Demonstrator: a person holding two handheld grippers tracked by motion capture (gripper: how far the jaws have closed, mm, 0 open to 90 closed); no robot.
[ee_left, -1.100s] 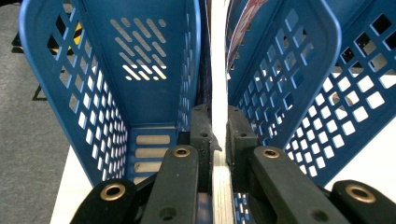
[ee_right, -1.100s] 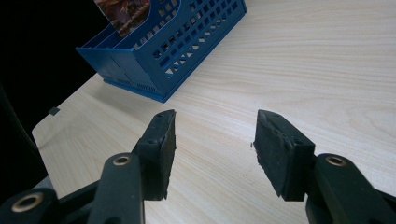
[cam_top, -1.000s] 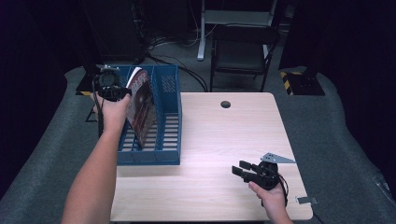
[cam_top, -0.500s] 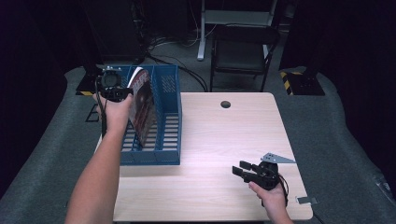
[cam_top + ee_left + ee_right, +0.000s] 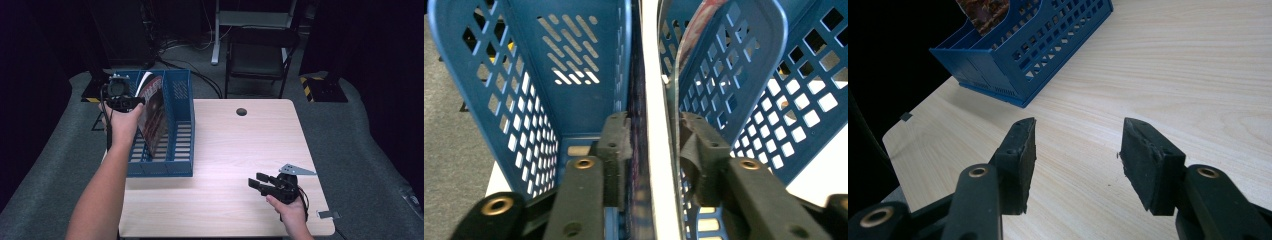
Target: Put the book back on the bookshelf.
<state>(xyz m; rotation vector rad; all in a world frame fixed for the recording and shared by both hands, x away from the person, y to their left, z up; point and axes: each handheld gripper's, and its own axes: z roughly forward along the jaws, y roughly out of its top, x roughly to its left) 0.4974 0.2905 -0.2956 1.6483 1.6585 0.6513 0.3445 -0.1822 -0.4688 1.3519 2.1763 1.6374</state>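
Blue file rack (image 5: 175, 125) held the magazine (image 5: 152, 112) upright; left hand-held gripper (image 5: 651, 145) had just been opening, magazine between loosened jaws. Withdraw straight up, avoiding divider. Right hand-held gripper (image 5: 1075, 165) wide, empty.

magazine (image 5: 152, 112) upright in file rack (image 5: 180, 130), rack at table (image 5: 235, 150) left edge, chair (image 5: 257, 55) behind table

magazine (image 5: 152, 112): 1 | blue file rack (image 5: 177, 150): 1 | table (image 5: 240, 150): 1 | chair (image 5: 257, 55): 1
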